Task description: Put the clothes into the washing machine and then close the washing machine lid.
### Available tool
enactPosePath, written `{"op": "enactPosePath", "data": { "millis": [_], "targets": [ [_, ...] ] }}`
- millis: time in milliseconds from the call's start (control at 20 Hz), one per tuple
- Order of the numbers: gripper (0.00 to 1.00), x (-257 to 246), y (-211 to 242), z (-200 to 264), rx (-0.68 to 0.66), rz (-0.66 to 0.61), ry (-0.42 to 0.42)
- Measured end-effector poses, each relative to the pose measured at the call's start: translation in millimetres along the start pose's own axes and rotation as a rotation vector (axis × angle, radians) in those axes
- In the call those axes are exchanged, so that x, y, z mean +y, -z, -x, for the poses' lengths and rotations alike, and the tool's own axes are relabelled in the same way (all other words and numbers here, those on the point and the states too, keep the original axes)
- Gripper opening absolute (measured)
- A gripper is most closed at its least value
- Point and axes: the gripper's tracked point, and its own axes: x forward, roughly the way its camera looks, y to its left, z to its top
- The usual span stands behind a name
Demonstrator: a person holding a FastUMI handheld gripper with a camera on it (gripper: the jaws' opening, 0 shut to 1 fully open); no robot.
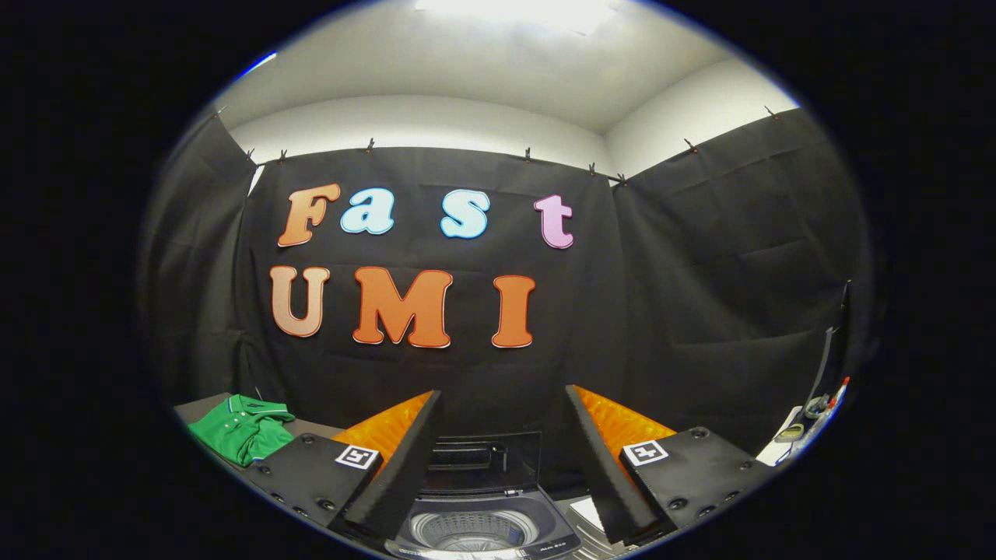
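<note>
A staged recording booth; black cloth walls (700, 257) pinned up by clips; top-loading washing machine (478, 521) inside.

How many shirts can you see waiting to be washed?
1: a green shirt lies on the table left of the open gripper, beside the washing machine. More may be hidden.

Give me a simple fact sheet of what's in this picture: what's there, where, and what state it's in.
tool: fingers spread apart, holding nothing
washing machine: just below and between the fingers, drum visible
lid: raised, standing upright behind the drum
green shirt: crumpled on a surface to the left of the tool, not yet in the machine
small items: at the far right, too small to identify
task progress: clothes still outside, lid still open
</note>
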Motion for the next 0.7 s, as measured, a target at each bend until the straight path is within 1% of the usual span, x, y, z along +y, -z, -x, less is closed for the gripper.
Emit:
{"op": "enactPosePath", "data": {
  "millis": [450,600,700],
  "targets": [
    [0.98,27.7,-2.4,12.5,0.005,0.024,0.048],
    [0.98,47.5,-4.3,21.6,-0.008,0.014,0.037],
    [0.98,58.5,2.0,24.2,0.013,0.015,0.028]
  ]
}}
